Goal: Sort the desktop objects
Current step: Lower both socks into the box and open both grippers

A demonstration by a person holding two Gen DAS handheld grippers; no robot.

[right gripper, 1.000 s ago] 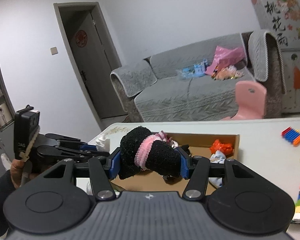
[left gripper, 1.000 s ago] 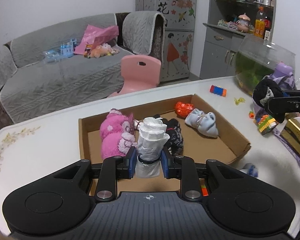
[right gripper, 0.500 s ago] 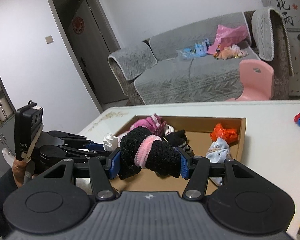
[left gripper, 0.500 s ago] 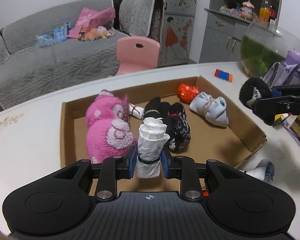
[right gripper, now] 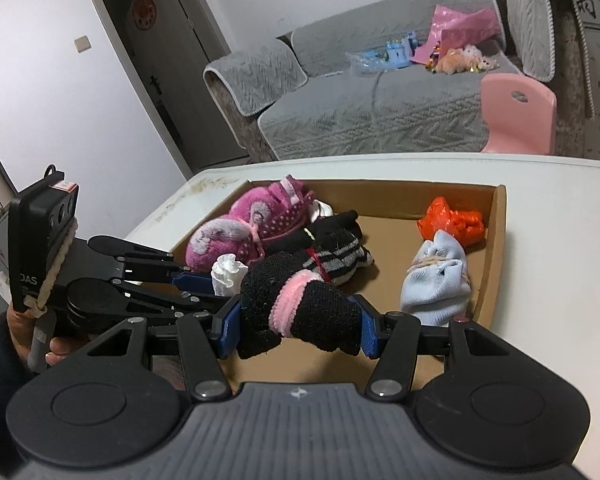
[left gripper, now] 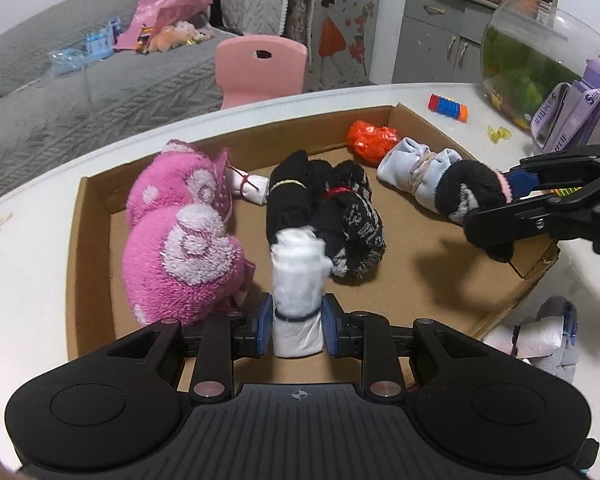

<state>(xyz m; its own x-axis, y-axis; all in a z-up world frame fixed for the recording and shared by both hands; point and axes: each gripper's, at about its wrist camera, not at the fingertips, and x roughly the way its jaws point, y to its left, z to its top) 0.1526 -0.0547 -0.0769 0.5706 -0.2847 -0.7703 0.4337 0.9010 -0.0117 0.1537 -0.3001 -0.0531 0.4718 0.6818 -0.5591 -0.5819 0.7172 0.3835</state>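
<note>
My left gripper (left gripper: 297, 330) is shut on a white rolled sock (left gripper: 298, 280), held over the near part of a shallow cardboard box (left gripper: 76, 248). My right gripper (right gripper: 296, 330) is shut on a black sock roll with a pink band (right gripper: 300, 312), above the box's near right side; it also shows in the left wrist view as the black roll (left gripper: 466, 196). Inside the box lie a pink fluffy bundle (left gripper: 180, 240), two black sock rolls (left gripper: 324, 212), a light blue sock roll (left gripper: 416, 172) and an orange crumpled piece (left gripper: 370, 140).
A white and grey sock bundle (left gripper: 544, 336) lies on the white table right of the box. Further right stand a glass fish bowl (left gripper: 536, 56), a purple bottle (left gripper: 568, 112) and a small toy block (left gripper: 448, 106). A pink chair (left gripper: 260, 68) and a grey sofa lie beyond.
Both grippers have come down and forward over the box with their socks still held. The box's contents now fill more of each view.
</note>
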